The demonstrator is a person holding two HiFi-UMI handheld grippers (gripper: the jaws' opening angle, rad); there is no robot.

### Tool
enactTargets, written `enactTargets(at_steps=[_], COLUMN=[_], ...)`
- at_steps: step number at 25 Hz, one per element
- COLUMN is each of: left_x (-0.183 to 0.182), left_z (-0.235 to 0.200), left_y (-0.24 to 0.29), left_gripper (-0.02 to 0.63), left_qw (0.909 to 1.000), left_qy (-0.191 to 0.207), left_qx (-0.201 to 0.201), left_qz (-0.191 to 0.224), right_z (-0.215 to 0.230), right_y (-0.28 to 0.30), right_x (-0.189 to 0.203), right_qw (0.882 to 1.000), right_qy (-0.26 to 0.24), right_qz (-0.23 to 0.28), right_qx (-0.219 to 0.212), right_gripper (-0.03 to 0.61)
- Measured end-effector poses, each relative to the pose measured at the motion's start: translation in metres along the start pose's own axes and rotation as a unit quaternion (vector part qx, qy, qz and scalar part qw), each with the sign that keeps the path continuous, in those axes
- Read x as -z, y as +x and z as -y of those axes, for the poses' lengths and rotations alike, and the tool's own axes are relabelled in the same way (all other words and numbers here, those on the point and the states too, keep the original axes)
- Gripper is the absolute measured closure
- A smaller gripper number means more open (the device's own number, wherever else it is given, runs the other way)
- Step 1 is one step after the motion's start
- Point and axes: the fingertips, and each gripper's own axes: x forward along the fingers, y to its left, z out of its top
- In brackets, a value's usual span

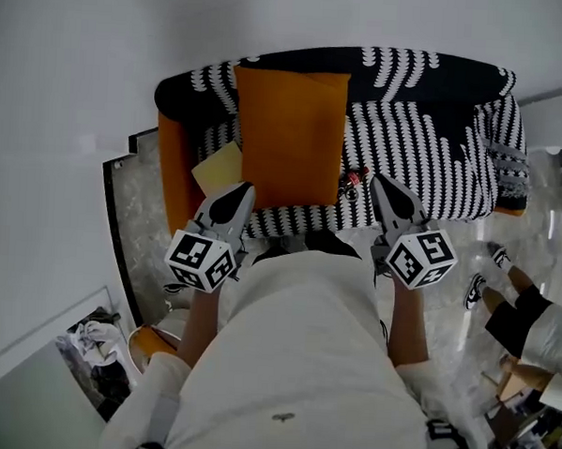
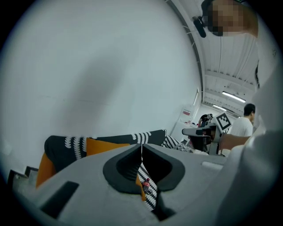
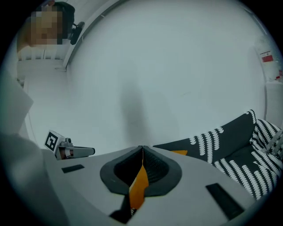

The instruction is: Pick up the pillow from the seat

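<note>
on the patterned seat lies the orange pillow, perhaps propped against the backrest; left gripper and right gripper hover near, jaws together, empty.

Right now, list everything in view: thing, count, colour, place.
seat: one, black with white pattern, against the white wall
pillow: one, orange, on the seat, towards the person's left
flat item: one, pale yellow, beside the pillow's left edge
small item: one, red, on the seat right of the pillow; too small to identify
bystander: one, black-and-white shoes, floor at far right
clutter pile: one, mixed colours, floor at lower left
left gripper: one, grey, shut, empty, before the seat
right gripper: one, grey, shut, empty, before the seat
</note>
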Motion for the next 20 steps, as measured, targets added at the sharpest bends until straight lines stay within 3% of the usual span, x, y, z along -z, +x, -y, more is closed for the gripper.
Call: enactTargets(at_steps=[11,20], left_x=[0.007,0.022], left_z=[0.004,0.007], left_y=[0.028,0.046], left_gripper=[0.598,0.598], left_qw=[0.9955,0.9920], left_qy=[-0.056,-0.087], left_qx=[-0.076,-0.091], left_qz=[0.006,-0.012], right_z=[0.038,0.041], right_y=[0.029,0.049], right_x=[0.012,0.037], right_qw=[0.995,0.986], right_qy=[0.007,0.021], right_qz=[-0.074,-0.119], right_qx=[-0.069,-0.111], right_gripper=[0.571,0.571])
